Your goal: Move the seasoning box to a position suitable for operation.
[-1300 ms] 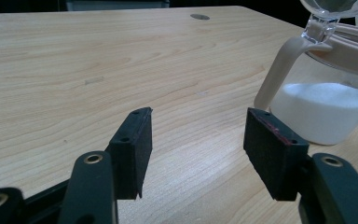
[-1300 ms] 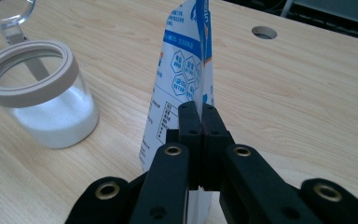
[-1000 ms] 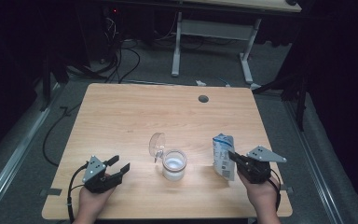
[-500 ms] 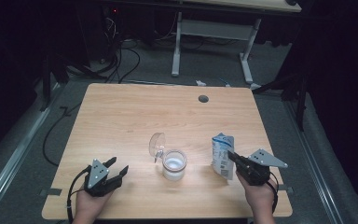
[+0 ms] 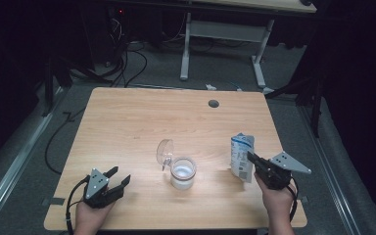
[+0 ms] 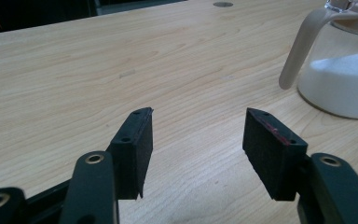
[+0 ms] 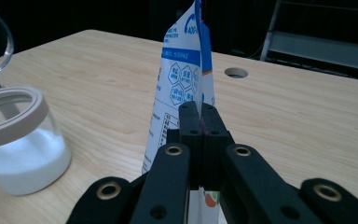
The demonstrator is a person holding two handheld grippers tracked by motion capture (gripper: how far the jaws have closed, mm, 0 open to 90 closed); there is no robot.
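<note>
Left gripper point(image 5: 120, 177) sits low at the near left corner of the worktop point(image 5: 142, 117) – pale wood-grain laminate, smooth, with a round cable hole point(image 5: 213, 103) toward the far edge. Its jaws are spread well apart with bare wood between them; the left gripper view shows the two blocky black rubber pads point(image 6: 139, 144), flat-faced and holding nothing.

Middle of the worktop, a bit nearer the front edge: a squat clear glass jar point(image 5: 182, 172) with a beige rim, part full of fine white powder. Its round see-through lid point(image 5: 165, 151) is flipped up and back on the left side, and in the left gripper view a curved beige handle point(image 6: 300, 44) runs down the jar's side.

To the right of the jar, apart from it, stands a white and blue paper pouch point(image 5: 242, 155), flat and upright, printed all over, top edge crumpled. The right gripper point(image 5: 250, 158) has it – jaws pinched tight together on the thin side of the pouch, as the right gripper view shows, pads squeezed flat against the paper. Grey triangular plate point(image 5: 290, 163) on top of that gripper.
</note>
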